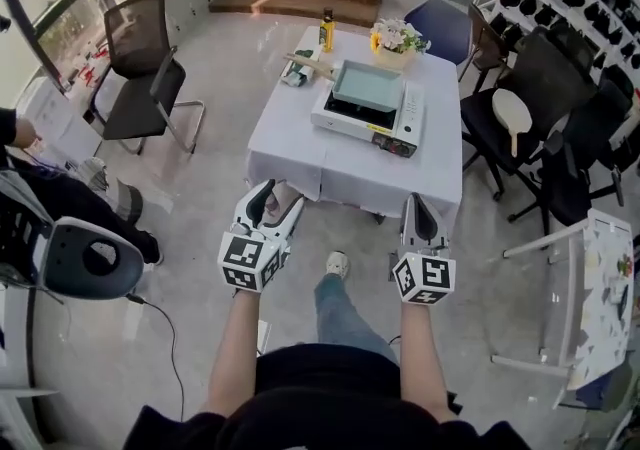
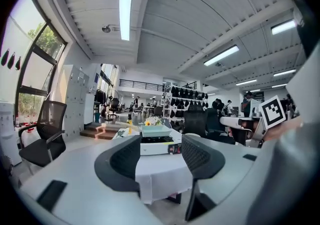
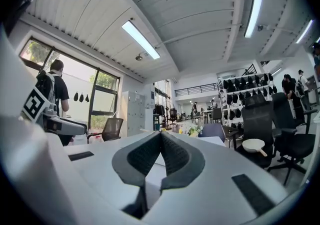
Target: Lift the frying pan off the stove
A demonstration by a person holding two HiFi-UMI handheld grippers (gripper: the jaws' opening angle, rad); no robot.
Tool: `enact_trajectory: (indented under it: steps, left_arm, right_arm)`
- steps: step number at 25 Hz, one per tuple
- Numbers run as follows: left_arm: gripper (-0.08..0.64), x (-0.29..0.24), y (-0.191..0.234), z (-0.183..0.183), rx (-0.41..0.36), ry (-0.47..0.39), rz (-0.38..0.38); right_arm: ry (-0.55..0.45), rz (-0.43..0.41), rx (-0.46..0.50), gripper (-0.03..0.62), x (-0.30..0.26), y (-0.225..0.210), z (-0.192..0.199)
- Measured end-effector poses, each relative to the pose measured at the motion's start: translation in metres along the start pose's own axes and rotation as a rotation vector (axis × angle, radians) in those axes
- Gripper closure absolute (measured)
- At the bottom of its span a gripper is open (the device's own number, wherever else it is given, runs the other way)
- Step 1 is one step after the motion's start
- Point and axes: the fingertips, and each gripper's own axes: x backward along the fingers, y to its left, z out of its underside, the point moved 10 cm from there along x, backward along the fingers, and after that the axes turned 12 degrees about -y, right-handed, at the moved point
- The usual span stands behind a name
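Observation:
A white portable stove [image 1: 372, 110] stands on a table with a white cloth [image 1: 300, 153]. On it lies a pale green square pan [image 1: 368, 86]. Both grippers are held in the air short of the table's near edge, well away from the stove. My left gripper [image 1: 275, 206] is open with nothing in it. In the left gripper view the stove [image 2: 162, 148] and the pan [image 2: 156, 130] show far off between the open fingers of the left gripper [image 2: 160, 156]. My right gripper [image 1: 418, 210] is shut and empty, with the pads of the right gripper [image 3: 160, 141] touching.
A yellow bottle [image 1: 326, 30], flowers [image 1: 397, 38] and wrapped items [image 1: 303, 66] stand at the table's far end. A round cream pan [image 1: 512, 113] lies on a black chair to the right. A mesh chair [image 1: 140, 68] is at the left, a white frame table [image 1: 590, 308] at the right.

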Motion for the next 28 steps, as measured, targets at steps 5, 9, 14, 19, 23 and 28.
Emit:
enact_trajectory:
  steps: [5, 9, 14, 19, 23, 28]
  left_arm:
    - [0.301, -0.107, 0.051, -0.003, 0.012, -0.012, -0.036]
    - [0.301, -0.186, 0.08, -0.001, 0.008, -0.008, -0.052]
    - [0.301, -0.242, 0.107, 0.0, 0.01, -0.002, -0.081]
    - [0.301, -0.263, 0.117, -0.001, 0.01, 0.007, -0.096]
    - [0.301, -0.269, 0.124, -0.002, 0.009, 0.025, -0.093]
    - [0.301, -0.278, 0.13, -0.005, 0.009, 0.03, -0.081]
  right_arm:
    - [0.01, -0.017, 0.006, 0.589, -0.108, -0.041, 0.011]
    - [0.015, -0.021, 0.009, 0.589, -0.188, -0.078, 0.02]
    - [0.018, -0.039, -0.003, 0.589, -0.256, -0.102, 0.026]
    - [0.019, -0.045, -0.016, 0.589, -0.286, -0.111, 0.031]
    - [0.022, -0.041, -0.027, 0.589, -0.297, -0.109, 0.032]
    - [0.028, -0.017, -0.025, 0.589, -0.298, -0.111, 0.03]
